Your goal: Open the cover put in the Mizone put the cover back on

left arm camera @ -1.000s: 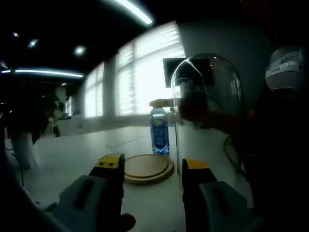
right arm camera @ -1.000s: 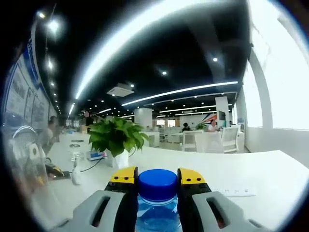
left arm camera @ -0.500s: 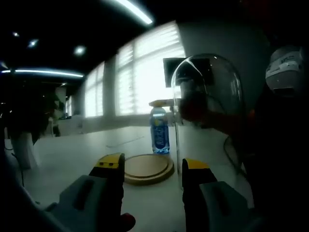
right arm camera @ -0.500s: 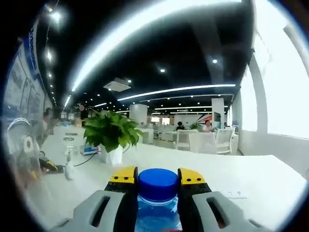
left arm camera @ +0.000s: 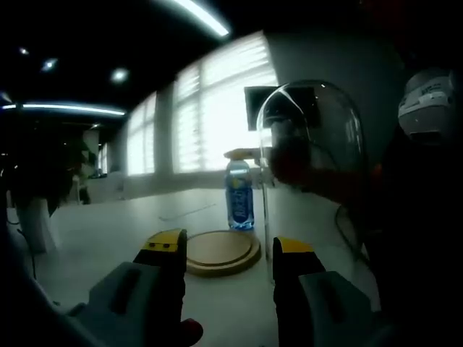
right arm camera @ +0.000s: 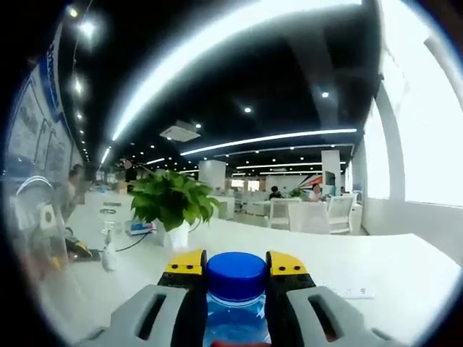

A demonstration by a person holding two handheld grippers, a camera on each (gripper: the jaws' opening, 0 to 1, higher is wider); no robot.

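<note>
Right gripper (right arm camera: pixel 235 269): jaws clamped on neck of Mizone bottle (right arm camera: pixel 236 303), blue cap between yellow tips. Left gripper (left arm camera: pixel 223 246): jaws apart, holding nothing; glass cover (left arm camera: pixel 311 155) raised at right, off wooden base (left arm camera: pixel 221 251); bottle behind base. Left gripper view unchanged since half second ago; right gripper view tilted slightly. White table (right arm camera: pixel 376 267), potted plant (right arm camera: pixel 172 206), open office, bright windows.
</note>
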